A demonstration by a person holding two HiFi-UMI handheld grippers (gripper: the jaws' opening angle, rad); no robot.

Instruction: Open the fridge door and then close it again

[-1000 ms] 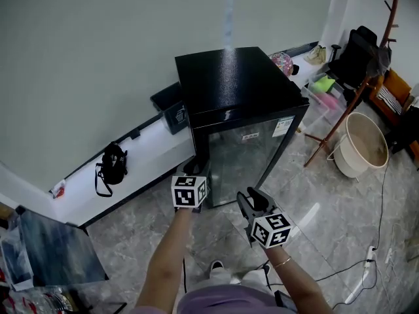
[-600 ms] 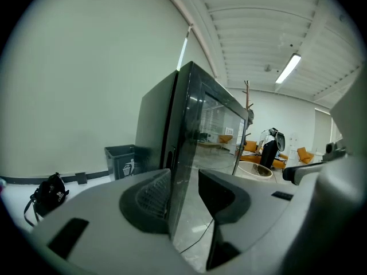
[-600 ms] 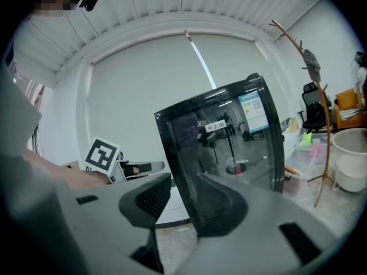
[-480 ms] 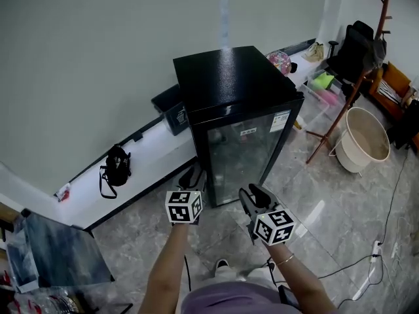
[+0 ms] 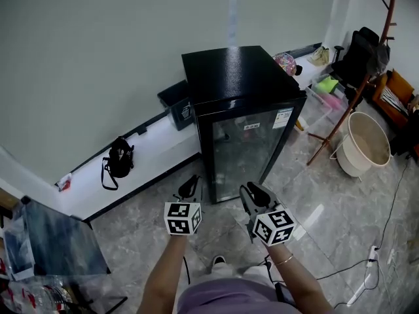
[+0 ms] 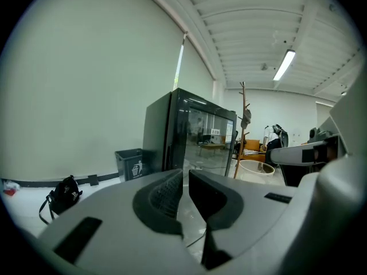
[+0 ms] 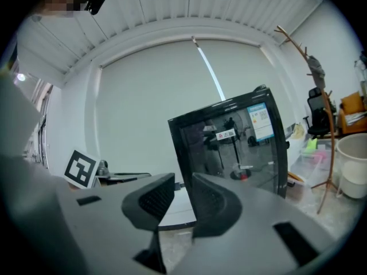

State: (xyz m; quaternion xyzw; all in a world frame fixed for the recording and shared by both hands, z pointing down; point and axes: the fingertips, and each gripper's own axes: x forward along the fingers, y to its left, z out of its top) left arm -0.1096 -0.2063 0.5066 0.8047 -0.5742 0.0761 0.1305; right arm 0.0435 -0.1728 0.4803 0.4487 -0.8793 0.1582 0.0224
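Note:
The black fridge (image 5: 239,84) stands against the wall with its glass door (image 5: 245,152) closed. It also shows as the fridge (image 6: 189,136) in the left gripper view and the fridge (image 7: 229,142) in the right gripper view. My left gripper (image 5: 189,186) hangs in the air, short of the door's left corner and clear of it. Its jaws have just been closing, and the left gripper (image 6: 185,179) now shows only a thin slit with nothing in it. My right gripper (image 5: 251,191) floats before the door, apart from it. Its jaws have also been closing, leaving the right gripper (image 7: 183,185) a wider empty gap.
A small dark bin (image 5: 175,106) sits left of the fridge and a black bag (image 5: 119,162) lies on the white ledge (image 5: 154,152). A white tub (image 5: 365,142) and a wooden coat stand (image 5: 357,84) are to the right. A grey panel (image 5: 59,247) leans at lower left.
The left gripper has drawn back from the fridge's left front corner toward me, and its jaws have narrowed. The right gripper has barely shifted. The door stays closed.

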